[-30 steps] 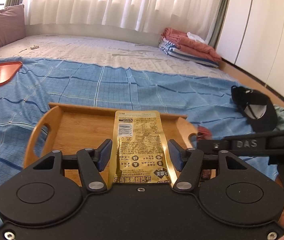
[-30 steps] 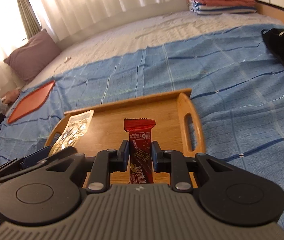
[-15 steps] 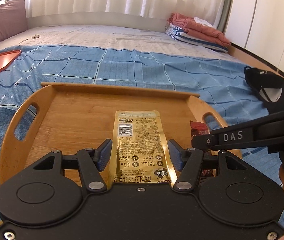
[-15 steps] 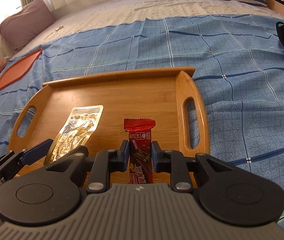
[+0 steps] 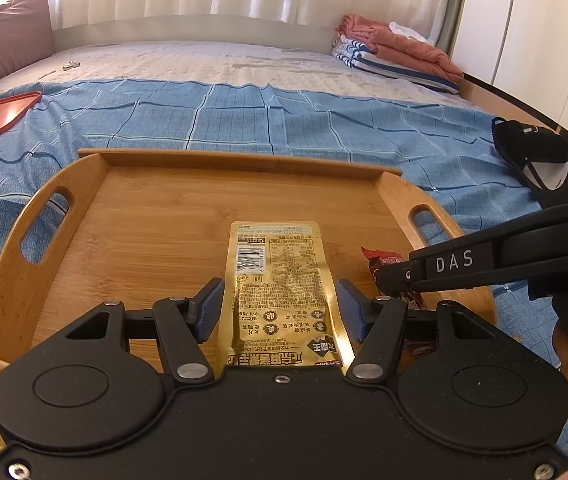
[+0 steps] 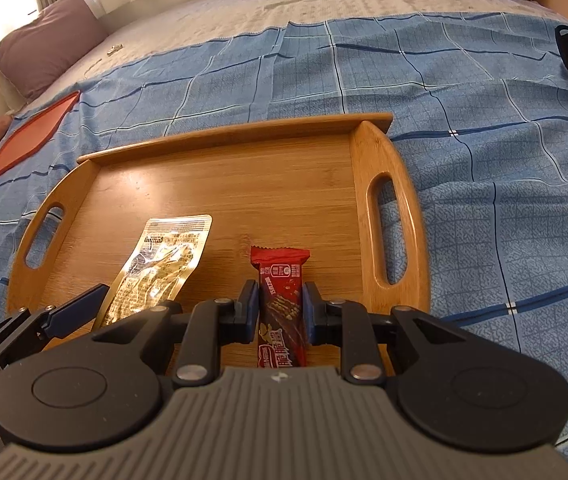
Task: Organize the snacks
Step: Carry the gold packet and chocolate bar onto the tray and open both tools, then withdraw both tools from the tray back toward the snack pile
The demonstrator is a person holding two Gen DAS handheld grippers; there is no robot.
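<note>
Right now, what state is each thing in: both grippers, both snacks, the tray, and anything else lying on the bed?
Left gripper: shut on the gold packet.
Gold packet: held flat over the tray, printed back up.
Right gripper: shut on the red bar.
Red bar: held over the tray, sealed.
Wooden tray: flat on the bed.
Orange lid: lying flat.
Black cap: lying beside the tray.

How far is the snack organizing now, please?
Done: nothing lies loose on the wooden tray yet. In hand: left tool holds the gold packet, right tool grips the red bar, both over the tray. Left: release both.
</note>
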